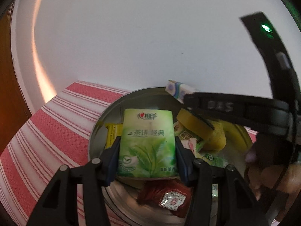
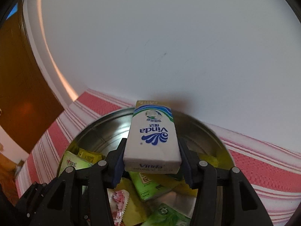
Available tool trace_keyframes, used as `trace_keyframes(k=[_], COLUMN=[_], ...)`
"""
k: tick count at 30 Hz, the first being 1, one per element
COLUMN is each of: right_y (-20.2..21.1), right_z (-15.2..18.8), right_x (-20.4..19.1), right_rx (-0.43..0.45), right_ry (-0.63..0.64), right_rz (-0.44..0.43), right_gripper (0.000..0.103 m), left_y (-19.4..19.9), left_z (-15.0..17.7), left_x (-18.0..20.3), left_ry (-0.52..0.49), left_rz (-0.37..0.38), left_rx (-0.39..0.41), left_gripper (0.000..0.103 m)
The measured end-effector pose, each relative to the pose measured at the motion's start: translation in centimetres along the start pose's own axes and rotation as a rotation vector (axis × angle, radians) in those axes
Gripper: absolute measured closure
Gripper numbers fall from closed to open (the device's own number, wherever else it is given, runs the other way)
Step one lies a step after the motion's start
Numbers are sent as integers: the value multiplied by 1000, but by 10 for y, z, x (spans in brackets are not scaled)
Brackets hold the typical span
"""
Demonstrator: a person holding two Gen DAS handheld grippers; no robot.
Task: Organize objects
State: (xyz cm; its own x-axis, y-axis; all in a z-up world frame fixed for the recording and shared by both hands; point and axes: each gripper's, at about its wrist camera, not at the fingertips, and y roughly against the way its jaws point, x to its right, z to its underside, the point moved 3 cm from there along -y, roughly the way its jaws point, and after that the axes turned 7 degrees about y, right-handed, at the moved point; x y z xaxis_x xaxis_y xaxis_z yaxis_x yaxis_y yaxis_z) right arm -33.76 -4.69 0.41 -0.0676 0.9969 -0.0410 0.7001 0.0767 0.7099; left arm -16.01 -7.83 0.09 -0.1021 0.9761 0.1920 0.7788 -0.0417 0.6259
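Plain white wall (image 2: 169, 37); brown wooden door (image 2: 22, 86) at left; red-and-white striped cloth (image 1: 47, 131) below

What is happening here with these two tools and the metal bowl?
A person is sorting small packets with a tool in each hand. The left tool grips a green tea-print tissue pack over the metal bowl. The right tool grips a white Vinda tissue pack over that bowl. The bowl stands on a red striped cloth and holds other packets and a yellow sponge.
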Motion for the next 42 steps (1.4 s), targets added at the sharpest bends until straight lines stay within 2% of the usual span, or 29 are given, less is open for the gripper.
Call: trace_keyframes(k=[4,7,10,11,12,14,17,22,29,33,37,42], right_y=[-4,-13,-10,-9,-3,6,21,38,57,80,95,120], right_z=[1,2,2,2,3,4,10,26,50,58,68,96], right_x=[-1,-1,6,8,13,20,31,36,31,30,27,22], right_rx=[-45,-65,-57,-45,-28,0,53,112,171,225,319,445], right_ry=[21,-16,-100,-130,-158,-197,-250,-279,-305,-293,-308,-312], right_rz=[-24,-106,-205,-232,-245,-244,-244,-180,-109,-32,60,166], right_gripper=[48,48,45,44,41,40,40,40,40,40,40,40], left_y=[2,3,3,2,2,4,5,7,10,10,10,15], left_z=[2,4,6,7,7,8,9,6,8,9,9,6], left_x=[9,17,23,24,26,29,33,30,33,32,30,25], left_ry=[-47,-83,-113,-119,-121,-130,-155,-142,-156,-169,-174,-168], left_rz=[1,33,29,35,44,46,32,51,38,12,-1,-31], left_rx=[8,1,1,-8,-12,-11,-6,-4,-3,12,23,86], left_gripper=[51,51,50,44,32,19,13,1,1,1,1,1])
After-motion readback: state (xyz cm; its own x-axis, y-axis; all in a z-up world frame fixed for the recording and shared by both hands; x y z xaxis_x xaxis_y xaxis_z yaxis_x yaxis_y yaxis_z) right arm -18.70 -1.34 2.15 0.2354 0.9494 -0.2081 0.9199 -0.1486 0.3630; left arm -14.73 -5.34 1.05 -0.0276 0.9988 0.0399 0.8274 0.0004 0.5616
